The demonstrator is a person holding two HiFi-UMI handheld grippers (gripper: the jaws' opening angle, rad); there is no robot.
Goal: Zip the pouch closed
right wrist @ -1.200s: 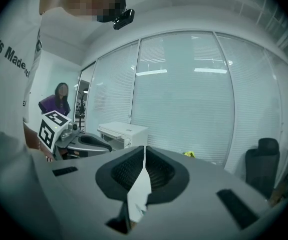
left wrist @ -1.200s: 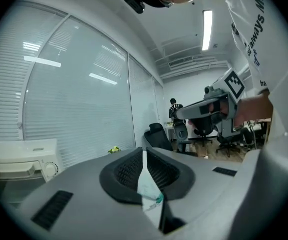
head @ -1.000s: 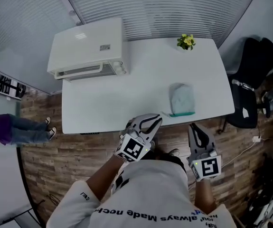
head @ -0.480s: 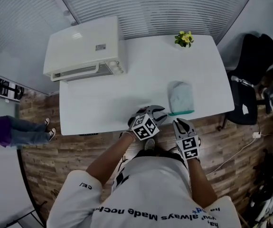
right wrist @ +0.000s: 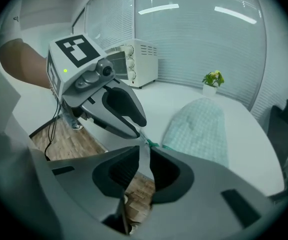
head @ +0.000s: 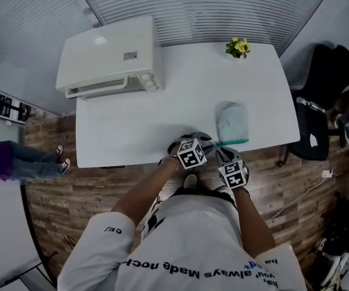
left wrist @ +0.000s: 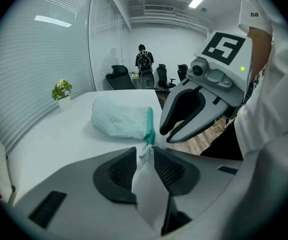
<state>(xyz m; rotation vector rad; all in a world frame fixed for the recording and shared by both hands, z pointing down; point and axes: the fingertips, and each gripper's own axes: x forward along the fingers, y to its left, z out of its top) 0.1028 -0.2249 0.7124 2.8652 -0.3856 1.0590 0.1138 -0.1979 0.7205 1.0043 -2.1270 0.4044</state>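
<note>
Watching from beside the table (head: 132, 126), I'd say the step in hand is getting a hold on the zipper, and nothing is gripped yet. The pouch (head: 232, 121) lies flat right of centre in the head view, close to the table's near edge, with its teal zipper band (left wrist: 149, 125) along the side facing the person.

Both tools meet at the left end of that band. The left gripper (head: 205, 141) has just been opening its jaws. In the left gripper view they stand apart, and the small pale pull tab (left wrist: 144, 153) shows in the gap at their tips with neither pad pressing on it. The right gripper (head: 224, 155) sits just beside it, lower in the frame. Its jaws are also apart, by a narrow gap, and only floor and table edge show between them.

To do this well, I would ease the left tool forward until the tab sits well in on the ribbed pads, then close firmly, since the tab is small and could slip out of a tip pinch. The right tool could pinch the fabric at the band's end to anchor it, because a soft pouch is likely to slide or bunch when pulled. The pull should run straight along the band, low to the table. The two tools are crowded together, so they should be kept from knocking each other. I cannot tell from here how much of the zipper stands open.
</note>
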